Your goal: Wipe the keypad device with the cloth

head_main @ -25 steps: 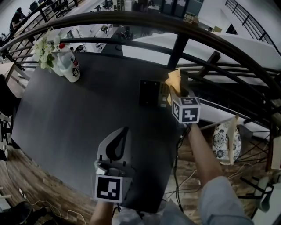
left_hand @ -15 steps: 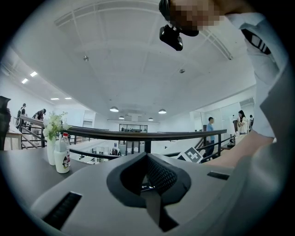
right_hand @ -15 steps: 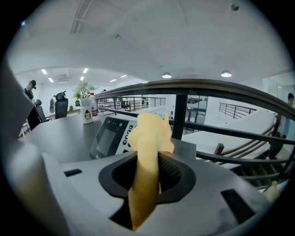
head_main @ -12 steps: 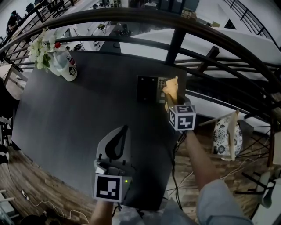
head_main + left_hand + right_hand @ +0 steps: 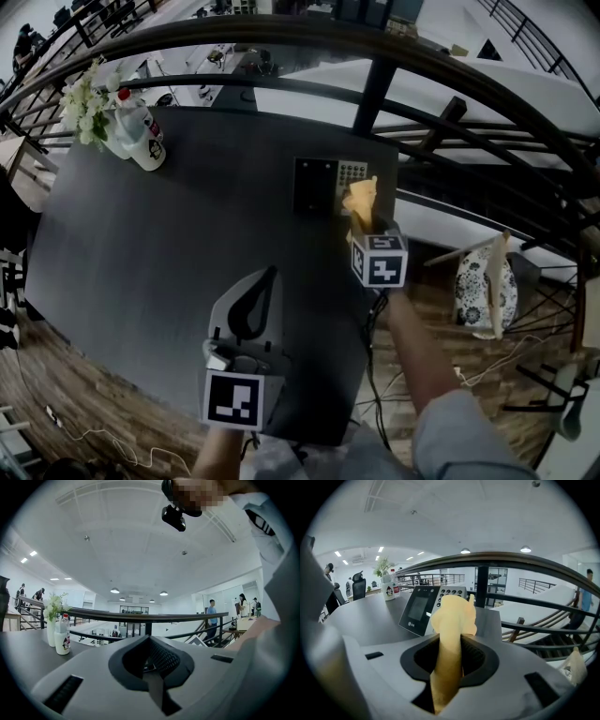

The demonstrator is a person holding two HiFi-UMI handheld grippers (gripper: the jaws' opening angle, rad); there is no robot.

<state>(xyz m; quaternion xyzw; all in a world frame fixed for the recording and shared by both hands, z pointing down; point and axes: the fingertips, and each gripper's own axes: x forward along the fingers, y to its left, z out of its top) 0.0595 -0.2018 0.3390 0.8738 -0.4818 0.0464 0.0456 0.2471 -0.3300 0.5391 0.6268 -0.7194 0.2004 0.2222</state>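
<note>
Keypad device [image 5: 323, 187] sits at the far right edge of the dark surface [image 5: 169, 244]. Its screen is to the left, its keys are to the right, and its face slopes up toward you.

Yellow cloth [image 5: 361, 200] stands upright just in front of the key side. Neither view shows whether it touches the device.

Your right gripper [image 5: 364, 223] holds this cloth. In the right gripper view the jaws pinch it at mid-length, with the bunched top rising above them and the tail passing down between them.

Your left gripper [image 5: 251, 305] is over the near part of the surface, well apart from the device. Its jaws are pressed together with nothing between them.

A white bottle [image 5: 148, 142] and a bunch of flowers [image 5: 86, 111] stand together at the far left corner. A dark railing [image 5: 375, 89] runs beyond the far edge.
</note>
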